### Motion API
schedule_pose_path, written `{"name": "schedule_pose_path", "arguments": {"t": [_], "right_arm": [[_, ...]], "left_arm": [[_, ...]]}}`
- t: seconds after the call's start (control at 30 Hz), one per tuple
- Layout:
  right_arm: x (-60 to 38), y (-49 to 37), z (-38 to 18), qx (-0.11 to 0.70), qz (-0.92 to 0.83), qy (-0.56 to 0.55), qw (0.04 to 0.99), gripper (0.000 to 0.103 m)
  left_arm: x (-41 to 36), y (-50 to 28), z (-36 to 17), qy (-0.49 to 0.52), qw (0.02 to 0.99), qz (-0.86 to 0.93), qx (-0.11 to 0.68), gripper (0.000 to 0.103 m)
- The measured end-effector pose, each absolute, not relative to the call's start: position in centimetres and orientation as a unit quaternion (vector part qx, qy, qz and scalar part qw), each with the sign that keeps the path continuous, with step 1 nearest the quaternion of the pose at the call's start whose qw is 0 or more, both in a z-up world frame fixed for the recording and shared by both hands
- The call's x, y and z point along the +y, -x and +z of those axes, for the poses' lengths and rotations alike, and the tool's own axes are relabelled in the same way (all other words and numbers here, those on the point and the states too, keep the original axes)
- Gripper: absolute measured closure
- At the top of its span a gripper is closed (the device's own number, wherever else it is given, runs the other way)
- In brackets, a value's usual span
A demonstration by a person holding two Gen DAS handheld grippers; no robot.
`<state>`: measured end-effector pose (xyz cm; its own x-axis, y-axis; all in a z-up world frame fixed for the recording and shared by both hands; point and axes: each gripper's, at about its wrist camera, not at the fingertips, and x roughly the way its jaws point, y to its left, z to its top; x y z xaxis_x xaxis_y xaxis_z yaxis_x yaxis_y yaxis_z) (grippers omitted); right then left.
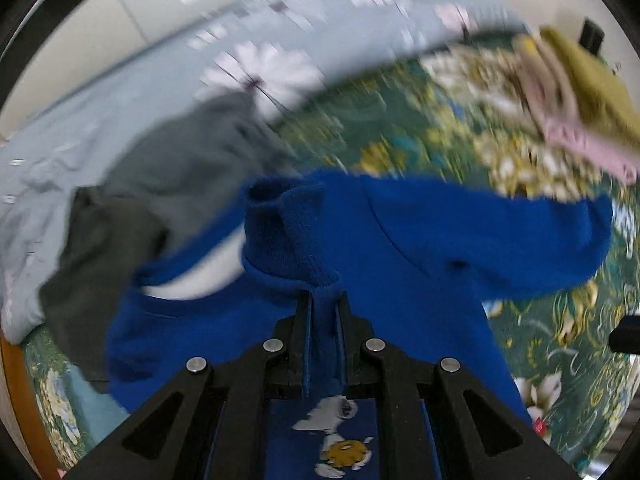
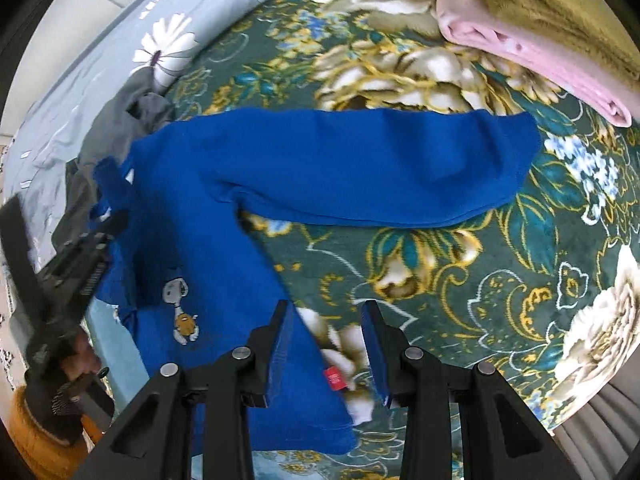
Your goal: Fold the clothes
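Green flowered bedding (image 2: 460,248) covers the bed, with a pale daisy-print quilt (image 1: 168,80) along the far side, a crumpled grey garment (image 1: 176,168) beside it, and a folded pink and olive stack (image 2: 532,28) at the far corner. On it lies a blue sweater (image 2: 248,184) with a cartoon dog on its chest, one sleeve stretched flat out to the side; the left gripper (image 1: 323,312) is clamped on the ribbed cuff of the other sleeve, lifted over the body, while the right gripper (image 2: 328,344) hovers with jaws apart above the hem. Judging by this, the fold is under way: body and far sleeve lie unfolded, and the grey garment looks unfolded too
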<state>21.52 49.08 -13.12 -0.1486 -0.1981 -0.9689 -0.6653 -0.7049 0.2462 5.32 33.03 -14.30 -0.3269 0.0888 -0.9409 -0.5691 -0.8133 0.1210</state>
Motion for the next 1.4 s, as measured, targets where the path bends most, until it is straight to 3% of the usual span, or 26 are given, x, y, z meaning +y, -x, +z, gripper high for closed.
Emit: {"name": "schedule_pose_path", "arguments": {"t": [0.1,0.13,0.17,0.33,0.53,0.67,0.83,0.93,1.0,1.07,1.17,1.2,1.23,1.4], "right_arm": [[49.5,-20.9,-13.9,0.344,0.673,0.632,0.169,0.064],[49.6,-20.5,-14.2,0.346,0.673,0.632,0.165,0.064],[49.6,-20.0,-14.5,0.349,0.674,0.632,0.161,0.064],[48.9,-16.3,-15.6,0.370,0.684,0.617,0.118,0.064],[47.0,-10.8,-16.8,0.403,0.689,0.599,0.054,0.060],[45.7,-7.9,-18.2,0.439,0.675,0.593,0.031,0.059],[45.0,-6.2,-20.9,0.466,0.651,0.598,0.048,0.059],[44.9,-5.8,-21.9,0.489,0.639,0.590,0.063,0.059],[44.8,-5.6,-22.6,0.499,0.630,0.590,0.075,0.059],[44.6,-5.5,-23.2,0.508,0.620,0.591,0.087,0.060],[44.3,-5.5,-23.8,0.519,0.612,0.589,0.099,0.069],[44.1,-5.5,-23.4,0.518,0.617,0.584,0.095,0.083],[43.9,-5.4,-23.0,0.517,0.623,0.580,0.090,0.091],[43.0,-5.8,-19.3,0.494,0.677,0.543,0.055,0.093]], "left_arm": [[33.6,-5.2,-16.0,0.569,0.222,0.761,0.219,0.086],[33.5,-5.1,-16.2,0.575,0.225,0.758,0.213,0.078],[31.9,-4.8,-16.0,0.581,0.211,0.762,0.192,0.070],[22.6,-2.7,-14.7,0.608,0.127,0.780,0.074,0.058],[11.6,-0.2,-13.1,0.622,0.021,0.780,-0.070,0.057],[3.9,1.8,-14.7,0.638,-0.083,0.755,-0.132,0.057],[2.2,2.6,-17.0,0.658,-0.067,0.725,-0.192,0.052],[3.0,3.0,-18.4,0.673,-0.066,0.713,-0.186,0.052],[3.4,3.0,-19.1,0.678,-0.074,0.707,-0.187,0.059],[3.4,3.1,-19.4,0.676,-0.079,0.706,-0.197,0.094],[3.2,3.2,-19.0,0.668,-0.087,0.710,-0.207,0.099],[3.2,3.3,-18.7,0.664,-0.086,0.713,-0.209,0.100],[3.2,3.4,-18.3,0.658,-0.081,0.718,-0.212,0.100],[3.4,4.2,-15.5,0.626,-0.060,0.748,-0.214,0.100]]}}
